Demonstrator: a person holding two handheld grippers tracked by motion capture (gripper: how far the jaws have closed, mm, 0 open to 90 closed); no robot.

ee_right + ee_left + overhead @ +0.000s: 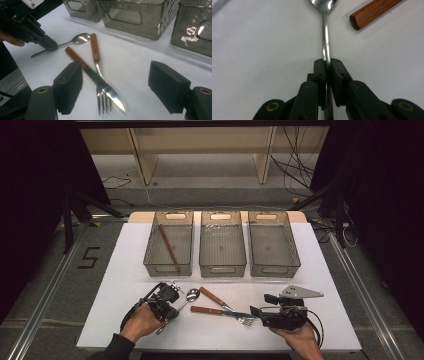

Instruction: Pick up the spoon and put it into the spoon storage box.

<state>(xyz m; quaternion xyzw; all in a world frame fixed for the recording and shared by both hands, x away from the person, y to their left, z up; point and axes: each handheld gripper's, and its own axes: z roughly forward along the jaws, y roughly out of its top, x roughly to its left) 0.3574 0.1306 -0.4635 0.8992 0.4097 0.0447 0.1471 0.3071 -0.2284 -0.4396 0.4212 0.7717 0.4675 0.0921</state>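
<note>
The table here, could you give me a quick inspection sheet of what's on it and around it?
Surface: white table top, tidy.
Job's things: spoon, handle clamped in left gripper; knife lying across fork.
Clutter: three clear bins; the left one holds a wooden stick.
Grippers: left shut on spoon; right gripper open, holding nothing.
Cables: black cable trailing from right gripper; loose wires on the floor behind.
Surroundings: wooden shelf frame behind the table.

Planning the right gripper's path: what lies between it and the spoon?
The crossed knife and fork lie between the right gripper and spoon, in the high view.
</note>
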